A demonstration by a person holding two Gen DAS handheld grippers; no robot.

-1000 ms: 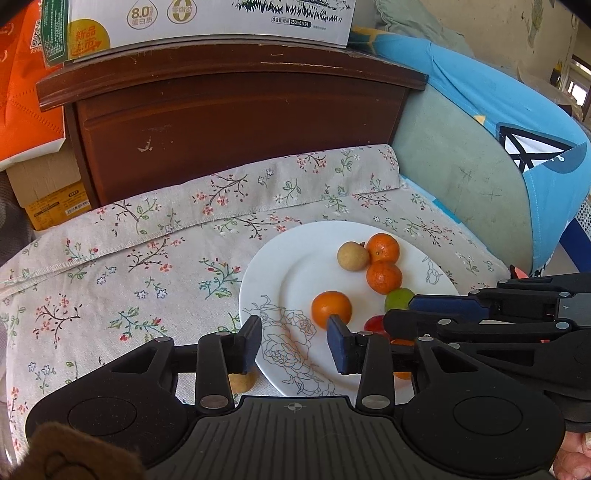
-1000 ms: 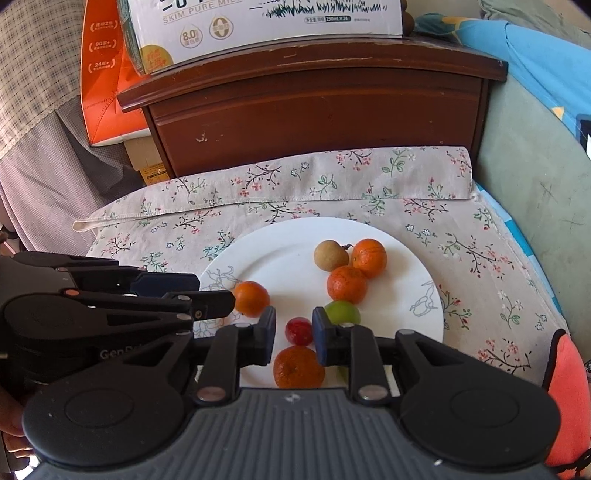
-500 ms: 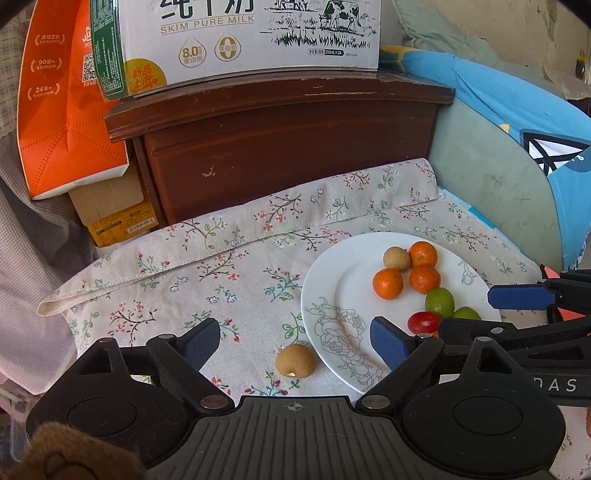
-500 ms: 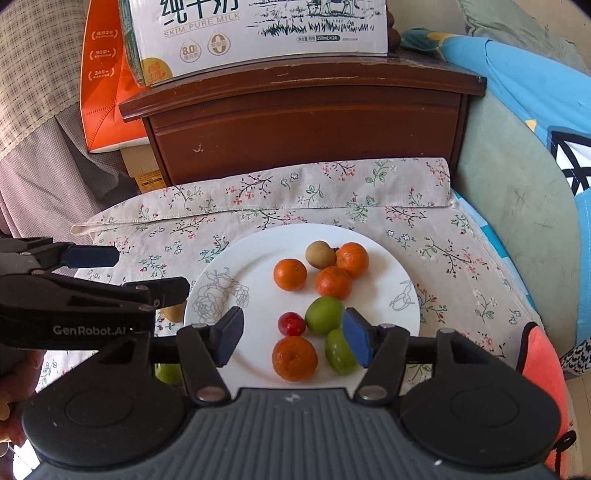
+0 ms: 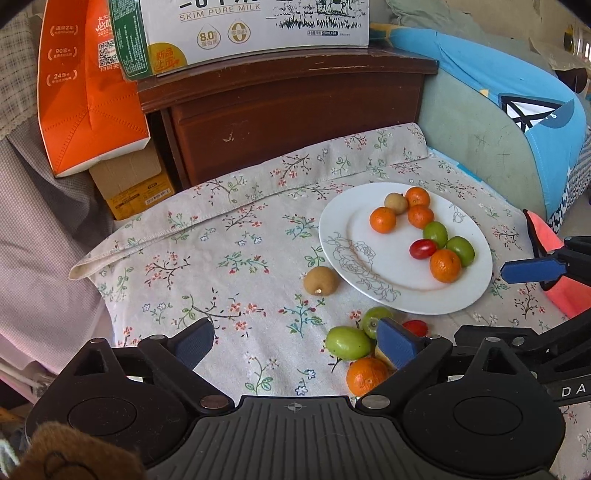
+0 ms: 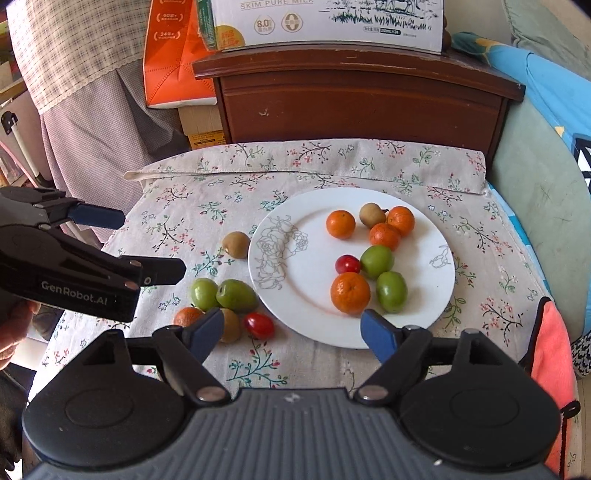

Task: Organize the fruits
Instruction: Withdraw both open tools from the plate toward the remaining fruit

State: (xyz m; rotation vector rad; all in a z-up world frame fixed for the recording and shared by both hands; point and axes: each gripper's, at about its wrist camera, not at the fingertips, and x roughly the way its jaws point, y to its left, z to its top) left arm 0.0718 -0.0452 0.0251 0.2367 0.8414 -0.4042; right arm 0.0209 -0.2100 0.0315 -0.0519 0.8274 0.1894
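A white plate [image 6: 295, 295] with a rose drawing sits on the floral cloth and carries several oranges, two green fruits [image 6: 376, 260], a brown fruit and a cherry tomato [image 6: 347, 264]. Left of the plate lie a brown fruit [image 6: 236, 244], two green fruits [image 6: 236, 295], an orange [image 6: 188, 316], another brown fruit and a tomato [image 6: 259, 325]. My right gripper [image 6: 293, 330] hangs above the plate's near edge, its jaws opening, with nothing between them. My left gripper [image 5: 295, 345] hovers over bare cloth beside the loose pile [image 5: 348, 342], its jaws opening too, holding nothing.
A dark wooden cabinet [image 6: 362, 103] with a milk carton [image 6: 332, 22] on top stands behind the table. An orange bag [image 5: 85, 92] and a cardboard box stand to its left. A blue-green cushion [image 5: 498, 122] flanks the right side; a coral cloth [image 6: 550, 350] hangs off the table's right edge.
Both grippers have opened wide and drawn back from the plate. The orange and the cherry tomato that were at their tips now lie on the plate.
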